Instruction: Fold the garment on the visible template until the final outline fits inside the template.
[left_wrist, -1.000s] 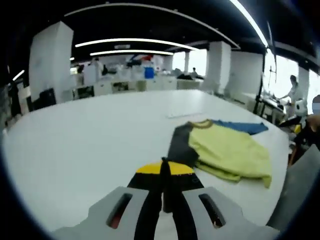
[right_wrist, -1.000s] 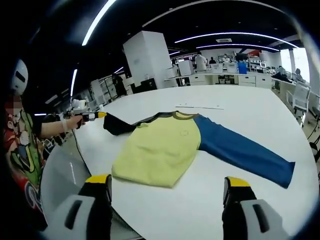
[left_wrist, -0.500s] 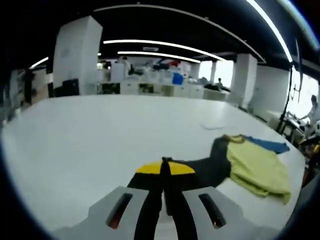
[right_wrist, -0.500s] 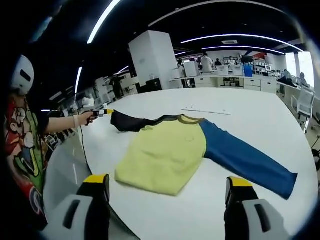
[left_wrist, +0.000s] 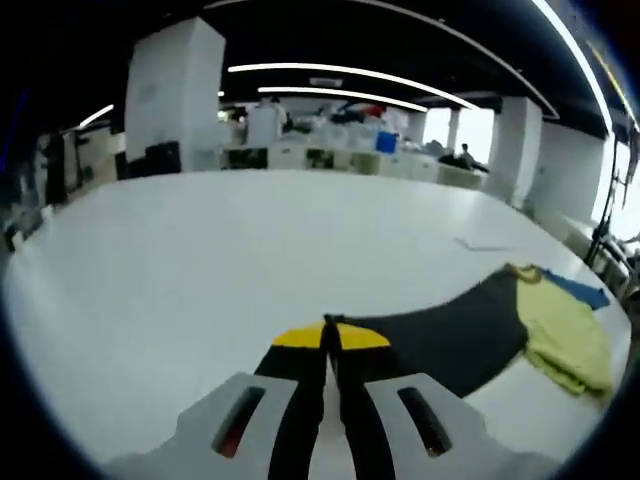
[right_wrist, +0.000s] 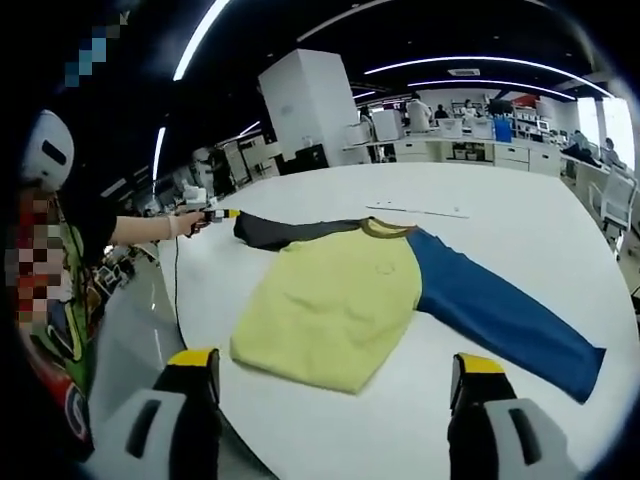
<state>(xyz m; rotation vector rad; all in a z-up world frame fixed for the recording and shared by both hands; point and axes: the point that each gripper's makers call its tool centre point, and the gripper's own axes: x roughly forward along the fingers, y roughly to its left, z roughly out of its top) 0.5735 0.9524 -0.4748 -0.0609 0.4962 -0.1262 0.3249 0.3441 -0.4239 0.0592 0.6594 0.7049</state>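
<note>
A long-sleeved shirt lies on the white table (right_wrist: 520, 215): yellow-green body (right_wrist: 335, 305), blue sleeve (right_wrist: 500, 315) stretched to the right, dark sleeve (right_wrist: 280, 231) stretched to the left. In the left gripper view the dark sleeve (left_wrist: 450, 335) runs from my left gripper (left_wrist: 330, 340) to the yellow body (left_wrist: 565, 335). That gripper is shut on the sleeve's cuff. In the right gripper view the left gripper (right_wrist: 222, 213) shows at the sleeve's end, held by a hand. My right gripper (right_wrist: 335, 375) stands open over the table's near edge, short of the shirt's hem.
A thin strip or marking (right_wrist: 418, 210) lies on the table beyond the collar. A person (right_wrist: 55, 290) in a printed shirt stands at the table's left edge. Desks, a white pillar (right_wrist: 310, 105) and other people fill the room behind.
My left gripper has pulled the dark sleeve outward, away from the body, so it now lies stretched out straight. The right gripper has stayed open and nearly still.
</note>
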